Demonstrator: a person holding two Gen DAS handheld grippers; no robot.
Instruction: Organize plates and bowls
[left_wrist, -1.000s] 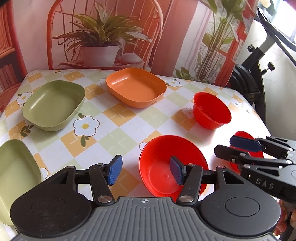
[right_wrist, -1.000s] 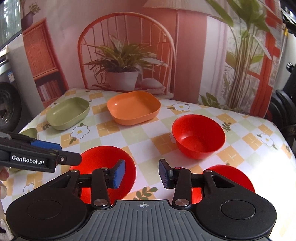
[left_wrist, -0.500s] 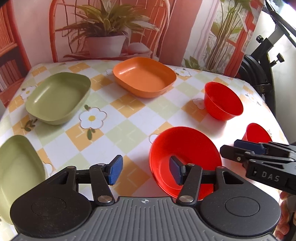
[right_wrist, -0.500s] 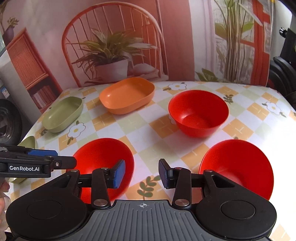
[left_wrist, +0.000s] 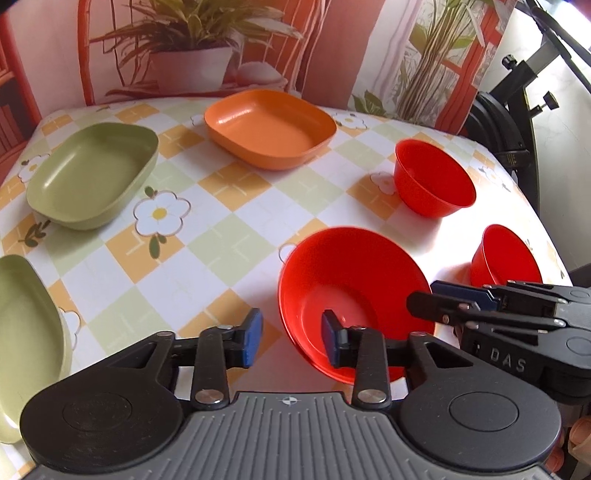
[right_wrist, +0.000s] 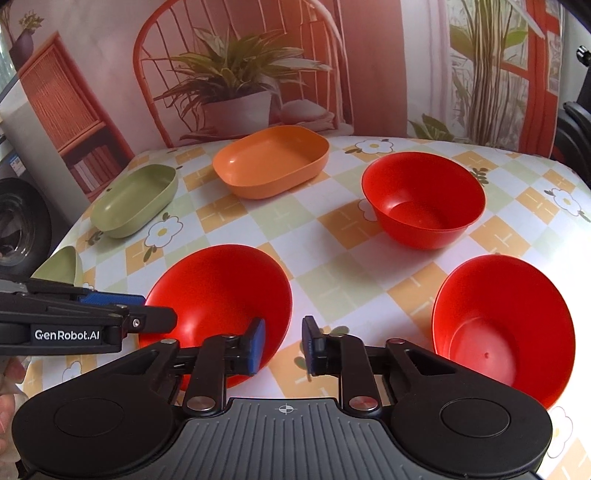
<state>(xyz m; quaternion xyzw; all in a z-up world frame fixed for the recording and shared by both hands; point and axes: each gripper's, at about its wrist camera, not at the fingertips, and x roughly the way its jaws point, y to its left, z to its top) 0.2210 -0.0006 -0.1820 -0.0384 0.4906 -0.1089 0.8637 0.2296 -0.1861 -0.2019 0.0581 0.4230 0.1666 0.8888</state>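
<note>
A: Left wrist view first: what is being shown on the table (left_wrist: 236, 236)?

B: A checked cloth with daisies is being shown, with six dishes spread over it. An orange plate (left_wrist: 269, 127) is sitting at twelve o'clock, a green plate (left_wrist: 92, 177) at ten o'clock, and a second green plate (left_wrist: 26, 332) is being cut off by the frame at eight o'clock. A red bowl (left_wrist: 347, 291) is lying closest, at about one o'clock from the left gripper (left_wrist: 291, 339).

A: Is that bowl being gripped?

B: No. The left gripper's jaws are being held apart with nothing between them; its right finger is being seen in front of the bowl's near rim, and contact cannot be told. Two more red bowls are being shown at two o'clock (left_wrist: 434, 179) and three o'clock (left_wrist: 506, 254), well apart from each other.

A: And the right gripper (right_wrist: 283, 341)?

B: Its jaws are also being held apart, empty, over bare cloth between the near left bowl (right_wrist: 218, 295) and the near right bowl (right_wrist: 502, 328). In the right wrist view the far bowl (right_wrist: 423, 203) is sitting upright at one o'clock, and the orange plate (right_wrist: 271, 160) at twelve. Each gripper is being seen from the side in the other's view.
</note>
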